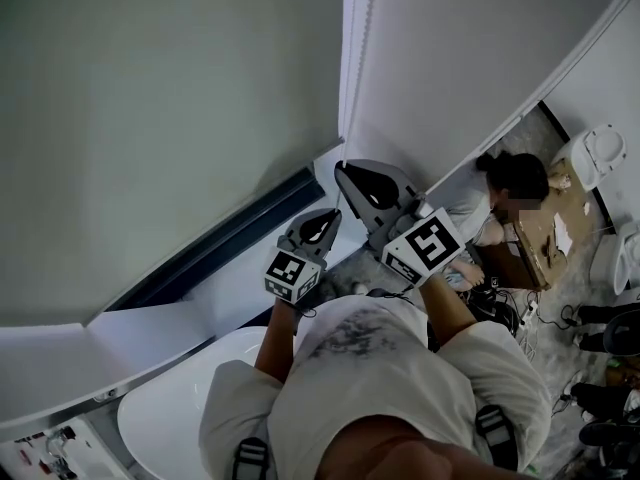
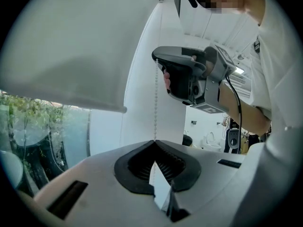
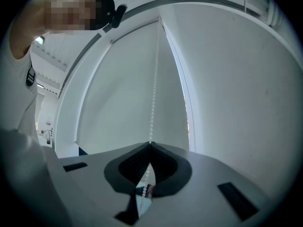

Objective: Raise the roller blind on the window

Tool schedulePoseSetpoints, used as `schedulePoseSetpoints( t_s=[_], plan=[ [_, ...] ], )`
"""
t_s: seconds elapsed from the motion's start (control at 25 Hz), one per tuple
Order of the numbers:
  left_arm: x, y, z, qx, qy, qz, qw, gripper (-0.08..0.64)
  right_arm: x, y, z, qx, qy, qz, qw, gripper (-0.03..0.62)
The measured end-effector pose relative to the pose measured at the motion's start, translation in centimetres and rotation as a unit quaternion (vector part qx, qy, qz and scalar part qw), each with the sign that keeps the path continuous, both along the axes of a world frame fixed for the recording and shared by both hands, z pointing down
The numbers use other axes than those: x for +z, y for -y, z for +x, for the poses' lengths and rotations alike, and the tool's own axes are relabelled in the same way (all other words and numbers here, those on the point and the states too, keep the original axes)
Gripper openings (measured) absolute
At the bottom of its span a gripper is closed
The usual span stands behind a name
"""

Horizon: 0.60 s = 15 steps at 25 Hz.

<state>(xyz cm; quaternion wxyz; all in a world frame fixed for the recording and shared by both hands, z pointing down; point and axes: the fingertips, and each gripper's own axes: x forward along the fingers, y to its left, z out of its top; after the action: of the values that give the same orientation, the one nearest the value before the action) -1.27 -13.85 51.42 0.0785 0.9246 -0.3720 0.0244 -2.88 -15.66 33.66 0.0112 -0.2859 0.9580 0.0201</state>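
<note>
Well, my left gripper (image 2: 155, 142) is clamped shut on the bead chain (image 2: 155, 103), low on the strand. My right gripper (image 3: 150, 145) is pinched on that same strand just above it, jaws together, with the beads running up out of the tips.

I reckon the pull should go straight down along the chain's own line, one hand kept directly over the other. A sideways tug would likely drag the beads through the pads or make them skip. When the stroke runs out, I'd let go with one gripper only and take a fresh bite higher up.

The roller blind (image 2: 71, 46) hangs to the left of the chain, pale and flat. It looks mostly down. Its bottom rail (image 2: 75, 102) sits low on the window, with only a strip of window glass (image 2: 38, 136) and greenery bare beneath it.
</note>
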Motion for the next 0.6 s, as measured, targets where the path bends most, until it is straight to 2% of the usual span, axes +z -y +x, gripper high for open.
schedulePoseSetpoints(
  t_s=[0.32, 0.6],
  plan=[
    [3.2, -0.5, 0.0, 0.0, -0.007, -0.014, 0.9999, 0.005, 3.1, -0.9, 0.1, 0.0, -0.017, -0.007, 1.0, 0.061],
    [5.8, -0.8, -0.3, -0.004, 0.001, -0.026, 0.9996, 0.006, 5.6, -1.3, -0.7, -0.003, -0.035, -0.009, 0.999, 0.06]
  ],
)
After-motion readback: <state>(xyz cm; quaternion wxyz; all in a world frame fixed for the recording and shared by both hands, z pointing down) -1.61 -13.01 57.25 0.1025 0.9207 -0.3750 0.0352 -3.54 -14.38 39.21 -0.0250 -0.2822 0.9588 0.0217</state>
